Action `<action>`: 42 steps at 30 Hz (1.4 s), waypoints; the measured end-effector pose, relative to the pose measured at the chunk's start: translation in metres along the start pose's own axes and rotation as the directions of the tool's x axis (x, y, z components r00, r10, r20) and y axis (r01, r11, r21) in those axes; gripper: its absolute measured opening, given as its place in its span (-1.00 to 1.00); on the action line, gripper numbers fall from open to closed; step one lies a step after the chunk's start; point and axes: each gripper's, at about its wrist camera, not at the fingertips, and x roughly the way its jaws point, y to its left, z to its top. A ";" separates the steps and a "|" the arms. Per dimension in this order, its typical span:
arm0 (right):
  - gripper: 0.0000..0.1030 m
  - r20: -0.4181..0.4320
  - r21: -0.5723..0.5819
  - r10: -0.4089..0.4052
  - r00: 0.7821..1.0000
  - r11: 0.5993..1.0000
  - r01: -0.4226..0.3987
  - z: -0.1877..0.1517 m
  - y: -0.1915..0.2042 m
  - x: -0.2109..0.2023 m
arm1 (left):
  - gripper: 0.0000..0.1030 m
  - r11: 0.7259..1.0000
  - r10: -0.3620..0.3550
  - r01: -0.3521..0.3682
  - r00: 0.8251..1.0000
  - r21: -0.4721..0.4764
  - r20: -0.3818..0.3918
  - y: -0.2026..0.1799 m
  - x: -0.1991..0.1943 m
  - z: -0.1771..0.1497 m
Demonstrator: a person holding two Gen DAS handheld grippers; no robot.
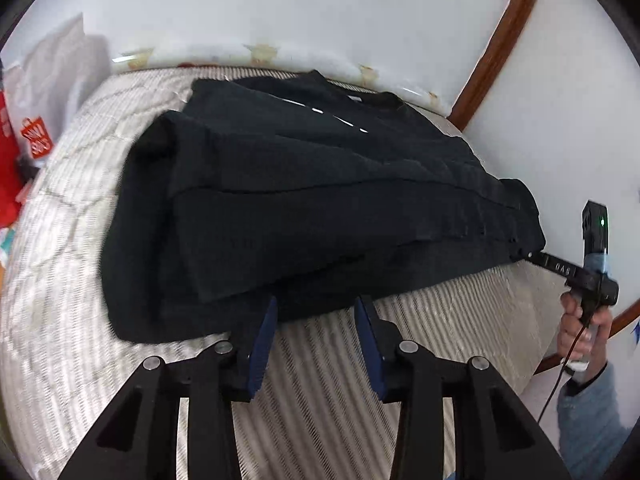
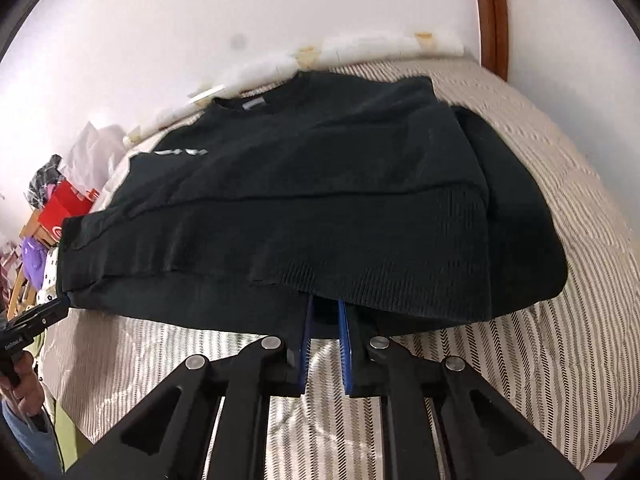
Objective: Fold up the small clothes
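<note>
Left wrist view: black shirt [image 1: 304,200] lies on the bed [image 1: 80,320], partly folded, w/ sides turned in over the middle & collar toward the far wall [image 1: 320,8]. Left gripper [image 1: 316,308] sits at the near hem, fingers [image 1: 266,332] parted w/ striped bedcover showing between them; tips just at the hem edge, nothing pinched. Far right, a hand [image 1: 580,328] in a grey sleeve holds the right gripper [image 1: 532,254], its tip against the shirt's hem corner. Right wrist view: right gripper [image 2: 324,312] has blue fingers [image 2: 306,340] nearly together w/ tips tucked under the shirt's [image 2: 320,200] hem fold, clenched on the shirt edge. Left gripper [image 2: 60,304] touches the hem's left corner. Red bag [image 2: 64,204] & clutter sit beyond the bed [image 2: 540,320] at left; brown wood frame [image 2: 488,12] at right.
</note>
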 end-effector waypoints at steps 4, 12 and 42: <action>-0.80 0.008 0.003 -0.004 1.000 1.000 0.004 0.000 0.001 0.002 | -0.29 1.000 -0.001 0.001 1.000 -0.014 -0.030 0.000 0.016 0.010; -0.80 0.015 0.016 0.003 1.000 1.000 -0.003 0.023 0.000 -0.002 | -0.29 0.997 0.018 -0.021 0.999 -0.068 -0.044 -0.001 0.025 0.031; -0.78 0.087 0.003 -0.109 0.990 0.994 0.109 0.161 -0.002 0.073 | -0.18 1.000 0.000 -0.002 0.995 0.024 0.102 -0.009 0.044 0.162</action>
